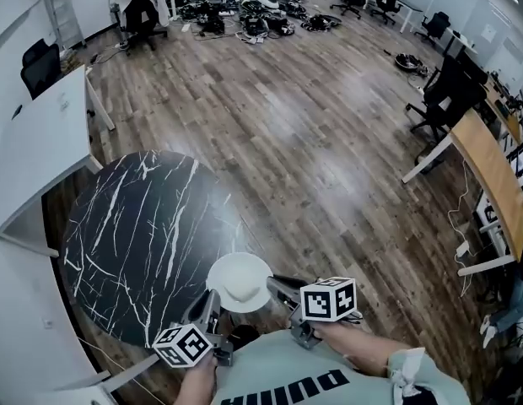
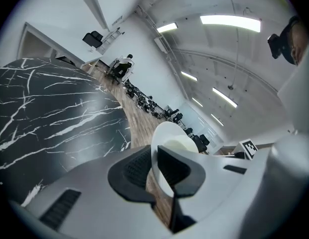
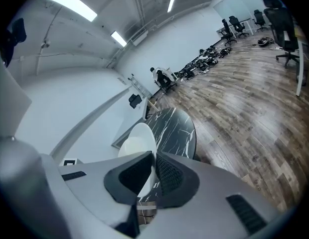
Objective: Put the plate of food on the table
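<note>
Two sets of fingers [image 2: 137, 171] are clamped on the rim of one white plate [image 1: 239, 281]. The left gripper [image 1: 212, 300] bites its left rim and the right gripper [image 1: 275, 286] its right rim, and in each gripper view the thin rim runs between the dark pads. Both grippers angle inward and forward from the person's hands [image 1: 199, 383], which are held low and close to the body, with the right forearm bent across the front.

The plate is round, so it has no long axis. It sits about level, face up, with a pale mound of food [image 2: 180, 146] on it. It is at the near right edge of the round black marbled surface [image 1: 135, 234], partly past the rim and over the wood floor [image 1: 329, 167]. I cannot tell whether it touches the surface. The dark top spreads ahead and to the left. A white desk [image 1: 34, 150] stands just beyond the far left edge.
</note>
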Demonstrator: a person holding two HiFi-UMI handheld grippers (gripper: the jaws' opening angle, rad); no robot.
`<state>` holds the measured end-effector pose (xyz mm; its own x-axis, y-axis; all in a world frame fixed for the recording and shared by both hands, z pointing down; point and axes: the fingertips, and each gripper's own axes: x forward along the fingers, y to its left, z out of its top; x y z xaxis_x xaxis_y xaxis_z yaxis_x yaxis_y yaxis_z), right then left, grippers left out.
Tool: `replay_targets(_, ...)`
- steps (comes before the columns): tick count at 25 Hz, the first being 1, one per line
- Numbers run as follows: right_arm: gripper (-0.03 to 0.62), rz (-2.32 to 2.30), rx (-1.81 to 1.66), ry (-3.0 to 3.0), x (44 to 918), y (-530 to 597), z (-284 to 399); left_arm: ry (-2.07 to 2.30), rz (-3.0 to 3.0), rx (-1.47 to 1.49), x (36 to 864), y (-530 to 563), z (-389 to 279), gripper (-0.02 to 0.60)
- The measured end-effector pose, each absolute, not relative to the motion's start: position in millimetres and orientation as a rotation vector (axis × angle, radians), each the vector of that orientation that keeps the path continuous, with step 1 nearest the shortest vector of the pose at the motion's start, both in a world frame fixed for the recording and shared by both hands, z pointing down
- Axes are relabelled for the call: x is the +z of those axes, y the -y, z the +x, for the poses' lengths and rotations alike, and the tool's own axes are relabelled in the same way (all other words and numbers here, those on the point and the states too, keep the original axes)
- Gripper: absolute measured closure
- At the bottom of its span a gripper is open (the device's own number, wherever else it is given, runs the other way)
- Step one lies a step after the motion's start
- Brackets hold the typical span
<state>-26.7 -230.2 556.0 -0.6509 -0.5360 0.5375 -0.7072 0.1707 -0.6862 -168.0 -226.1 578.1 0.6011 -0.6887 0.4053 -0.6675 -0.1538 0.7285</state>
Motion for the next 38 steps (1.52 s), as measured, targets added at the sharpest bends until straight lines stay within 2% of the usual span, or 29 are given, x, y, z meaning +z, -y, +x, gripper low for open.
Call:
replay_targets(18,0.562,0.923,1.447,2.278,608.6,278.7,-174.1,1.320,1.710,-0.092,628.0,242.0,-311.0,0.535)
replay_targets(28,0.559,0.816,1.543,2.195,693.2,303.9,-214.2,1.419,1.600,0.031,695.0,256.7,-348.6,0.535)
replay_targets(38,0.553,0.871,1.576,2.070,771.9,323.0,-213.0,1.411,1.558,0.105,757.5,276.8,-345.6,0.538)
